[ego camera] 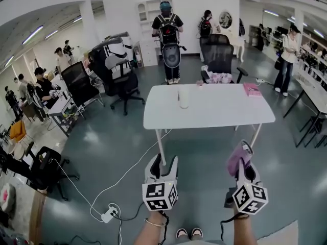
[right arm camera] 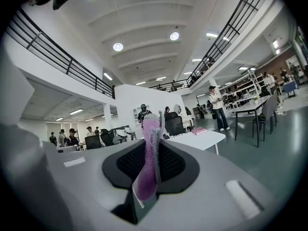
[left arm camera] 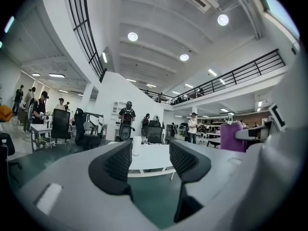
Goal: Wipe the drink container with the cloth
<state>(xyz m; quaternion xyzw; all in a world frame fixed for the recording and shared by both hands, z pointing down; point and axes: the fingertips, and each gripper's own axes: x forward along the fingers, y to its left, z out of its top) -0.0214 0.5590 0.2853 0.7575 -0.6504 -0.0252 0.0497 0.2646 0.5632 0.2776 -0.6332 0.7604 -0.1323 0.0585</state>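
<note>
Pointing level across a stretch of grey-green floor (ego camera: pixel 102 152) toward the white surface (ego camera: pixel 225 111), the left gripper (ego camera: pixel 163 163) is empty. Its jaws are spread wide, with only air and the far room between them.

Ahead of it and a shade to its right, well apart across the open floor, the drink container (ego camera: pixel 183 98) stands upright on the surface. It is a pale cylinder with its long axis vertical and its top toward the ceiling. It sits in the left half of the top, clear of the pink book (ego camera: pixel 252 89) at the far right corner. Seen along the left gripper's own jaws, the container shows inside the gap, toward the left jaw, so this looks the hand better lined up to steady it.

At right, held level with its partner and just as far from the surface, the right gripper (ego camera: pixel 244 149) is clamped on the purple cloth (ego camera: pixel 236 160). A fold is pinched between its pads and stands up past the tips. From that side the container lies forward and off to the left. The cloth would likely have to travel ahead and inward to meet the container's upright wall.
</note>
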